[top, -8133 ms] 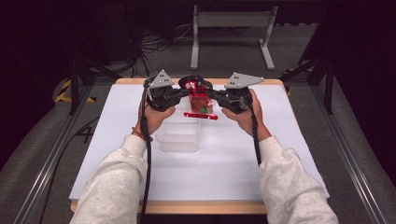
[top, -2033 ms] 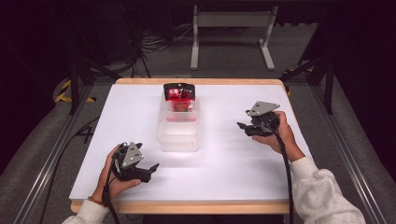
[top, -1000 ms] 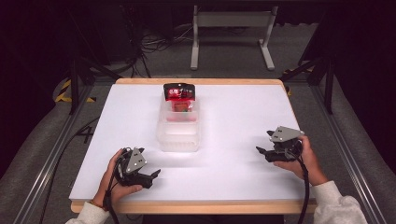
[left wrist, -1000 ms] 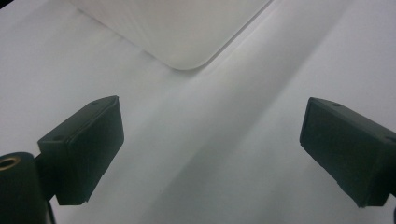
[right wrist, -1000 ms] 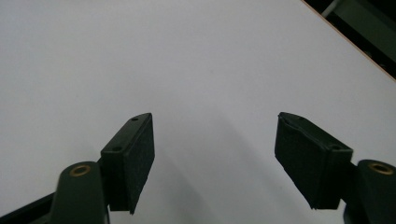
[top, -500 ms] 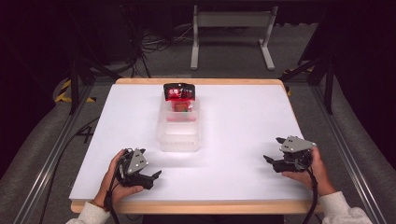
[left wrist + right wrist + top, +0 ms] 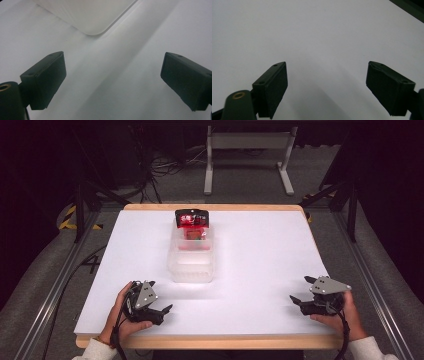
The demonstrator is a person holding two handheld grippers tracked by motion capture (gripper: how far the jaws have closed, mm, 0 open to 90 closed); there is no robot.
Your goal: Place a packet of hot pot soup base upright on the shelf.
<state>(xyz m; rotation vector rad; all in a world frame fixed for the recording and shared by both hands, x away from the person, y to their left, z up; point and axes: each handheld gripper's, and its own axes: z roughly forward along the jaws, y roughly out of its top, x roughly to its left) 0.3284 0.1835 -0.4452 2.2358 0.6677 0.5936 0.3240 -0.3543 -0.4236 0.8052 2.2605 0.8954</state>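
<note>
A: In the high view the right gripper [image 7: 300, 292] sits near the worktop's front right corner, its jaws having just been opening, nothing between them. The left gripper [image 7: 164, 310] rests by the front left corner, jaws spread and empty too.

B: And the goods?

A: The clear plastic container [image 7: 192, 260] stands in the middle of the white worktop [image 7: 260, 250], toward the far edge, with the red packet [image 7: 192, 224] propped in its far end, sticking up above the rim. My worry: the packet looks top-heavy and could tip out if the container gets knocked.

B: Left gripper view?

A: Both pads wide apart over bare surface; a rounded corner of the container [image 7: 93, 15] lies just ahead. A careless push forward would shove it.

B: Right gripper view?

A: Open jaws over plain white, the worktop's edge [image 7: 409, 8] at the top corner. The risk, I'd judge, is the hand sliding off that edge.
</note>
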